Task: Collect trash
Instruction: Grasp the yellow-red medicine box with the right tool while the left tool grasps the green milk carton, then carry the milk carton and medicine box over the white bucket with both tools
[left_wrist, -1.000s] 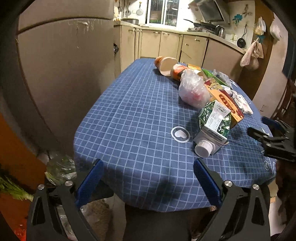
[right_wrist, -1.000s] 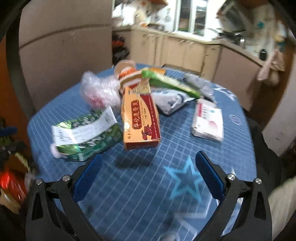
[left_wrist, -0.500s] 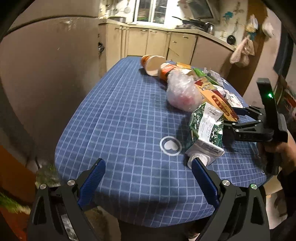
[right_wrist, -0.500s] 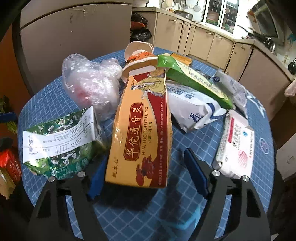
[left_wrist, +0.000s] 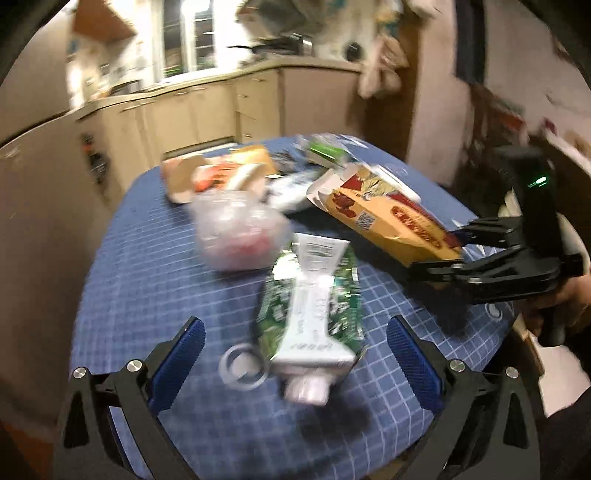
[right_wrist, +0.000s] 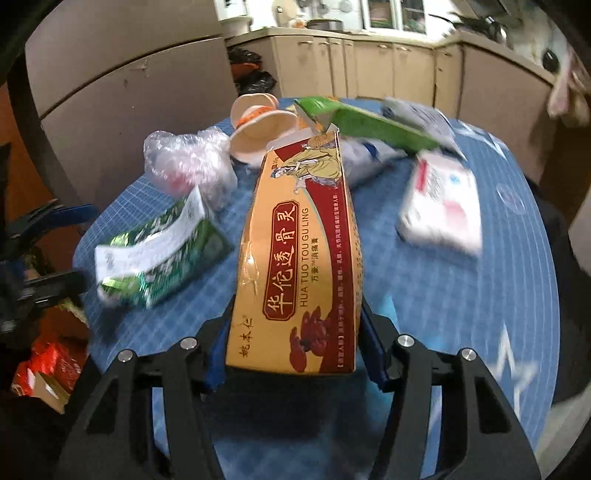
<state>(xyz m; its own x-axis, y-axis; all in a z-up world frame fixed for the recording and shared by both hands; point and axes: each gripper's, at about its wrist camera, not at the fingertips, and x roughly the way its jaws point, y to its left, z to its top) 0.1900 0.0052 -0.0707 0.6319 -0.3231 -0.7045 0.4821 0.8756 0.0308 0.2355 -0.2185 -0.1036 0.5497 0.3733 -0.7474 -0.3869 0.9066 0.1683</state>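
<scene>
Trash lies scattered on a blue checked tablecloth (left_wrist: 147, 277). A long yellow and red box (right_wrist: 295, 240) sits between the pads of my right gripper (right_wrist: 295, 332); the jaws are closing and the pads touch both of its sides. In the left wrist view the same box (left_wrist: 388, 218) tilts up from the right gripper (left_wrist: 436, 254). My left gripper (left_wrist: 293, 325) is open, and a crumpled green and white carton (left_wrist: 314, 295) with a white cap lies on the cloth between its fingers. A clear plastic bag (left_wrist: 236, 229) lies just beyond the carton.
Paper cups (right_wrist: 258, 125), a long green box (right_wrist: 369, 125), a white bag and a white and pink packet (right_wrist: 439, 206) lie farther back on the table. A person's hand (left_wrist: 565, 299) holds the right gripper. A tall beige cabinet (right_wrist: 129, 92) stands left of the table.
The right jaws have narrowed from wide apart onto the yellow box, and its near end has come up. The left gripper has swung over the table edge toward the green carton.
</scene>
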